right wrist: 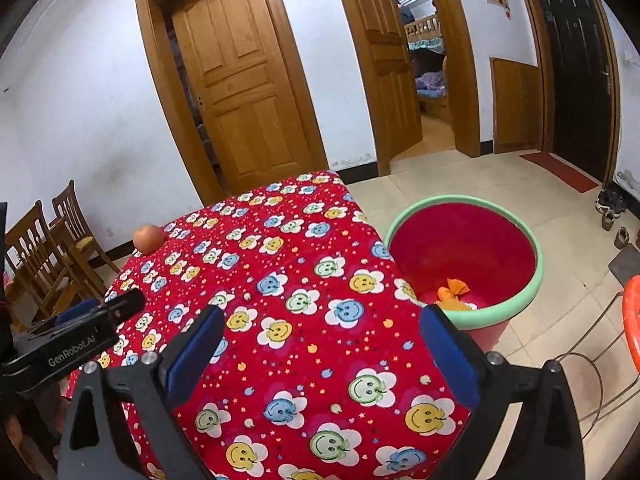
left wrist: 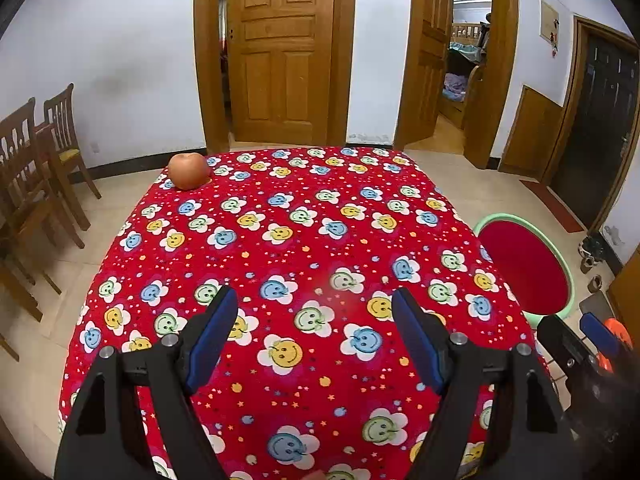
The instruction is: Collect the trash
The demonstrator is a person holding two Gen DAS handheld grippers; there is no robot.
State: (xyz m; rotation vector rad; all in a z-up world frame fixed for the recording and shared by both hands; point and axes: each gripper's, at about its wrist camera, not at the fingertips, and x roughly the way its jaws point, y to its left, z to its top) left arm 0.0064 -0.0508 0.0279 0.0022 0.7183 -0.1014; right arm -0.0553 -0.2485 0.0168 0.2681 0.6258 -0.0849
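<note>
The surface is covered with a red cloth printed with smiling flowers in blue, yellow and green. It stands in a room with white walls, a pale tiled floor and brown wooden doors; one closed panelled wooden door is behind the far edge, and an open doorway to its right shows a bedroom. Brown wooden chairs stand at the left wall.

A round reddish-orange apple lies on the far left corner of the surface, alone, well apart from both grippers. To the right of the surface, on the floor, stands a red plastic bin with a pale green rim. Inside it, at the near side of the bottom, lies the crumpled orange trash piece, with something yellow and white under it that is hard to make out.

The left gripper hangs above the near part of the surface with its jaws spread wide and nothing between them. The right gripper is over the near right corner of the surface, its jaws also released and holding nothing.

In the left wrist view the bin is cut by the edge of the surface, so its contents are hidden there. At the right border of the right wrist view, an orange object on thin wire legs is cut off.
</note>
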